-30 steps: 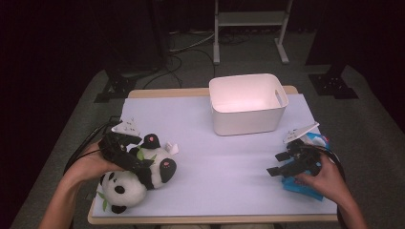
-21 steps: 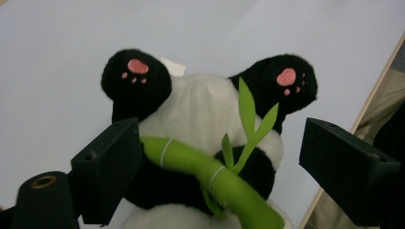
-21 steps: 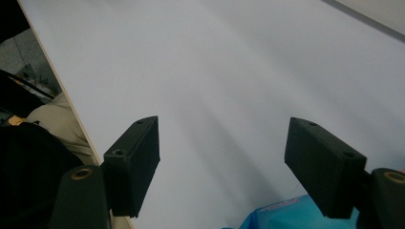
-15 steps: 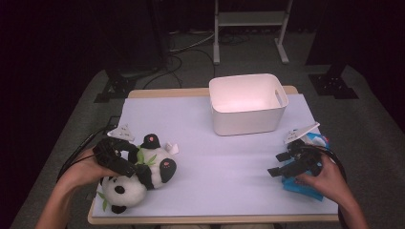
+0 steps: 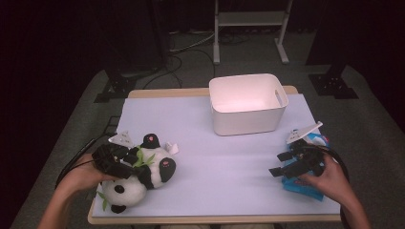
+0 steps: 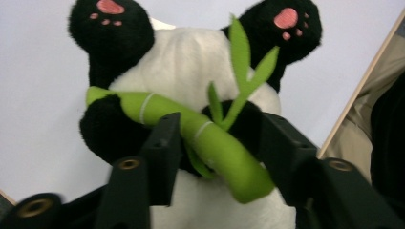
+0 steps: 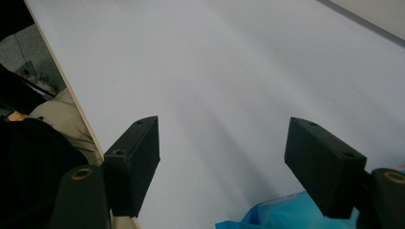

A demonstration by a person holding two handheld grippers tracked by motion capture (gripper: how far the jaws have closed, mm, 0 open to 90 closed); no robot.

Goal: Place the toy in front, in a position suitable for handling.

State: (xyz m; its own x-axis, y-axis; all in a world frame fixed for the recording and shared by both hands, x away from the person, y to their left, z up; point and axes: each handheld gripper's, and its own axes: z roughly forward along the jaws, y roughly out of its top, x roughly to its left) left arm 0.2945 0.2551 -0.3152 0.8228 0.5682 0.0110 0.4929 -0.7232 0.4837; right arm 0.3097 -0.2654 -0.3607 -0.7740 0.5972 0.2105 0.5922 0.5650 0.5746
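Left gripper has dropped lower onto the plush panda at the table's near-left; jaws straddle its bamboo, seemingly not yet clamped. Right gripper spread, idle. White bin empty; nothing moved yet

Light: overhead, bright on table, surroundings dark | Glare: white bin interior | Shadows: soft | Blur: near fingers slightly soft
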